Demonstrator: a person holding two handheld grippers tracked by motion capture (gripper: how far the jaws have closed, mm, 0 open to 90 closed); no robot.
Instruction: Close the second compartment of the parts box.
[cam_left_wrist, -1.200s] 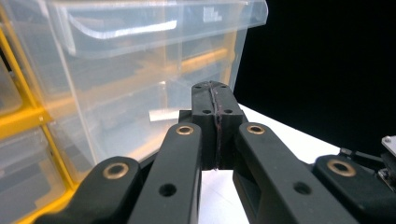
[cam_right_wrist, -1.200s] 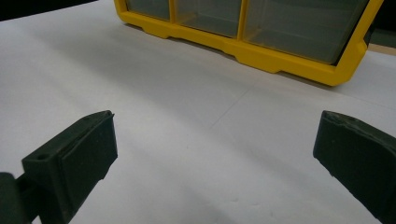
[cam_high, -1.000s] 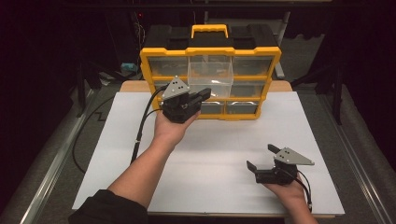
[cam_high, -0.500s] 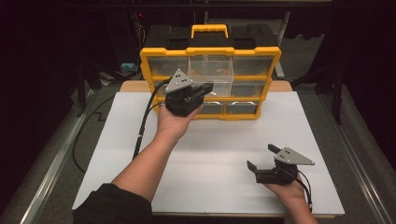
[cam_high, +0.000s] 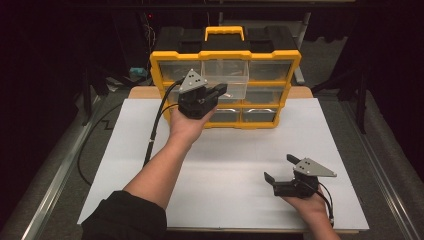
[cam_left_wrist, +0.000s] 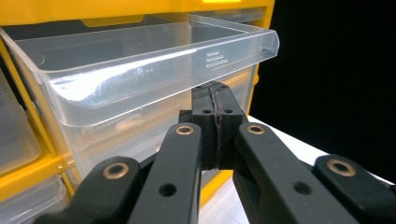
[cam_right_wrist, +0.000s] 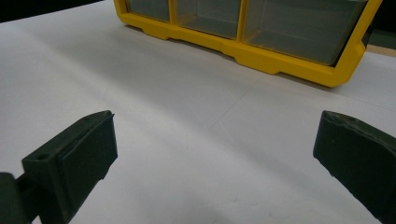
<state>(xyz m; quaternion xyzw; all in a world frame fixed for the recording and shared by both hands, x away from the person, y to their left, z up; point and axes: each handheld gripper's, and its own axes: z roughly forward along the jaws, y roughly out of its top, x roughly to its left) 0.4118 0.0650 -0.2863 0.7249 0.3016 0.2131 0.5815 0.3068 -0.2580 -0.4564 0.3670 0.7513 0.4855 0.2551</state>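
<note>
Left tool at upper centre of the high view, jaws clenched together on nothing, tips just under the front lip of the clear plastic drawer (whether touching, cannot tell). Drawer pulled partway out of the top middle slot of the yellow-framed organizer cabinet at the far edge of the white tabletop. Right tool at lower right, released, jaws spread wide, low over bare tabletop, well apart from cabinet.
</note>
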